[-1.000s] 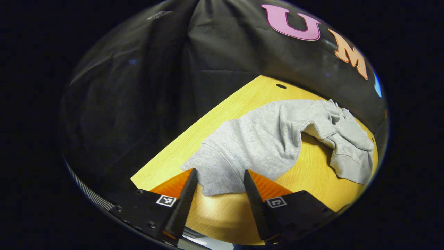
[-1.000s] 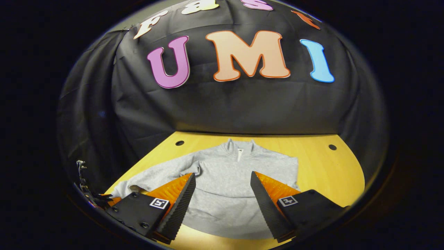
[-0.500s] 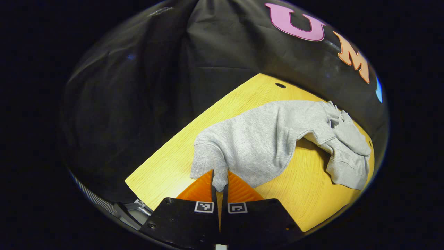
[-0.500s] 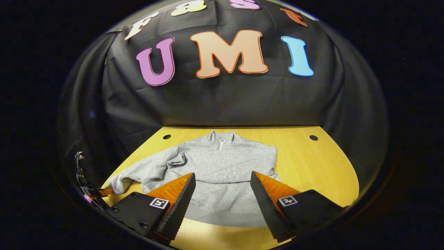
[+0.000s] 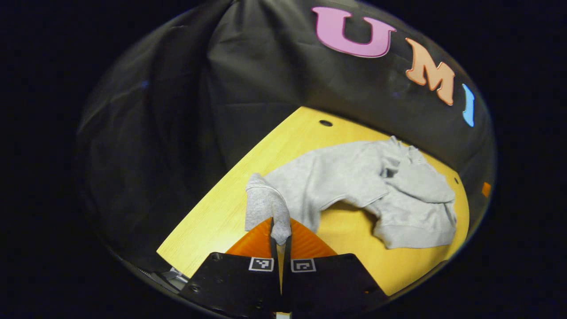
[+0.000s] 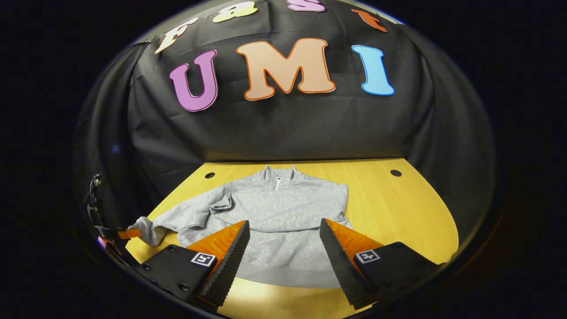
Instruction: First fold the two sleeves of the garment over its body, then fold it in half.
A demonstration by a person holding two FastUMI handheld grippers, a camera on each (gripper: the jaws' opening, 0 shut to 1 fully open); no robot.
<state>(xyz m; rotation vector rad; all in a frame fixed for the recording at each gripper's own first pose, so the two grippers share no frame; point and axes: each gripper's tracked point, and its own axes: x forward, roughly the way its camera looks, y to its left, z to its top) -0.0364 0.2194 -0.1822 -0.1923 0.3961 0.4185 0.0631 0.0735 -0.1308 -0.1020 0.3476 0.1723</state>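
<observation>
While my left gripper [image 5: 280, 237] pinches the cuff [image 5: 268, 208] of one sleeve, both fingers pressed on the ribbed end, the grey sweatshirt [image 6: 274, 221] lies on the yellow table [image 6: 398, 208] with its collar [image 6: 278, 175] toward the booth's back wall. From the collar, the body spreads toward me; the held sleeve [image 6: 177, 217] runs off to my left of it, its end raised clear of the wood where that gripper [image 6: 128, 233] grips it at the near left table edge. My right gripper [image 6: 283, 252] hangs over the hem on the near side of the collar, fingers spread wide and holding nothing.

I judge the fabric to be soft, thick fleece, light enough to lift by one cuff but floppy, so it will drape and drag instead of keeping any shape. It already bunches at the shoulder just left of the collar (a small heaped fold shows there). The cuff is the sensible place to hold: its ribbing is denser and should slip less than the plain knit.

Carrying the cuff across toward the chest below the collar looks like the step in hand. The other sleeve, right of the collar, I cannot make out clearly; it may already lie on the body.
</observation>
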